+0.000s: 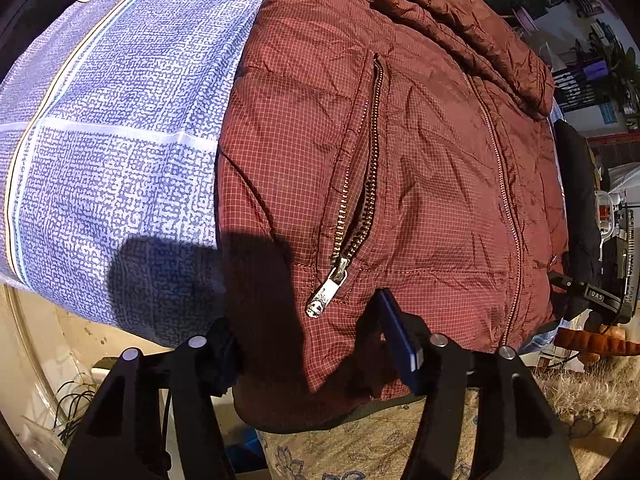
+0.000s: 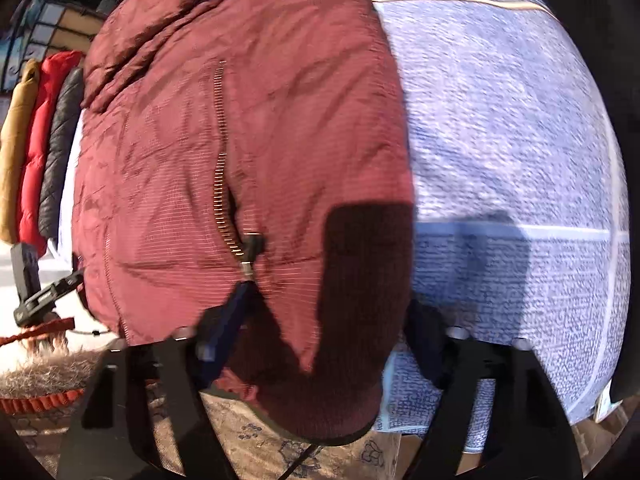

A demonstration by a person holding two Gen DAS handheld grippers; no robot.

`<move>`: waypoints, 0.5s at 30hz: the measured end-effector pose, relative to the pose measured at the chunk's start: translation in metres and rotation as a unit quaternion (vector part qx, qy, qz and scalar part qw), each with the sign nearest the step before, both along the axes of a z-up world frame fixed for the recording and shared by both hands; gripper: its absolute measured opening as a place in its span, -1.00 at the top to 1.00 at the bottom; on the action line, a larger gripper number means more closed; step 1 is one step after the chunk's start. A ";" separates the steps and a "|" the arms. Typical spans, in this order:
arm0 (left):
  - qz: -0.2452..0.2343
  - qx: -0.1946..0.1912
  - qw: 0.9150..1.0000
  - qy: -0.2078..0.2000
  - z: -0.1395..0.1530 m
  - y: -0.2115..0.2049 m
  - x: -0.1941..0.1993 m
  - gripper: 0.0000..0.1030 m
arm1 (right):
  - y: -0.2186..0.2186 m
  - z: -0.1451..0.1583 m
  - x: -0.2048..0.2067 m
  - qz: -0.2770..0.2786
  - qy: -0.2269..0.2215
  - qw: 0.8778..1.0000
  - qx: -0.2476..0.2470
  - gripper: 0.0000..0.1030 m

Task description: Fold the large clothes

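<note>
Nearest, the left gripper (image 1: 308, 344) spreads wide across the maroon jacket (image 1: 400, 152) hem, its right finger (image 1: 396, 332) touching cloth, clamping nothing. The right gripper (image 2: 320, 332) likewise gapes over the jacket (image 2: 240, 120) hem. Beyond, the jacket lies on a blue bedsheet (image 1: 120, 120). Only the right view shows hanging coats (image 2: 36, 140), left of the jacket.

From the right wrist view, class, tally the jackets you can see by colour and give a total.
Maroon jacket, spread on the blue patterned sheet: 1
Mustard jacket, at the left edge: 1
Red jacket, beside it: 1
Black quilted jacket, next along: 1
Total: 4
</note>
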State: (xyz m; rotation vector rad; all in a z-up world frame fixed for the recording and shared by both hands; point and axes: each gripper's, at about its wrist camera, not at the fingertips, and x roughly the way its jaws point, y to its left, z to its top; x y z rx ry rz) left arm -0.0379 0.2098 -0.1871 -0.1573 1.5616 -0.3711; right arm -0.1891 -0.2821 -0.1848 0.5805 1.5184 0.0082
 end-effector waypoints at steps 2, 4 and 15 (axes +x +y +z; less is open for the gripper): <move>0.003 -0.003 1.000 -0.005 0.004 0.001 -0.002 0.23 | 0.005 0.003 0.001 0.010 -0.002 1.000 -0.004 0.13; 0.004 -0.009 1.000 -0.012 0.011 0.004 -0.006 0.33 | 0.007 0.008 -0.002 0.015 -0.008 1.000 0.005 0.39; -0.064 0.004 0.997 -0.036 0.044 0.004 -0.037 0.73 | 0.024 0.034 -0.018 0.050 -0.019 0.998 0.025 0.83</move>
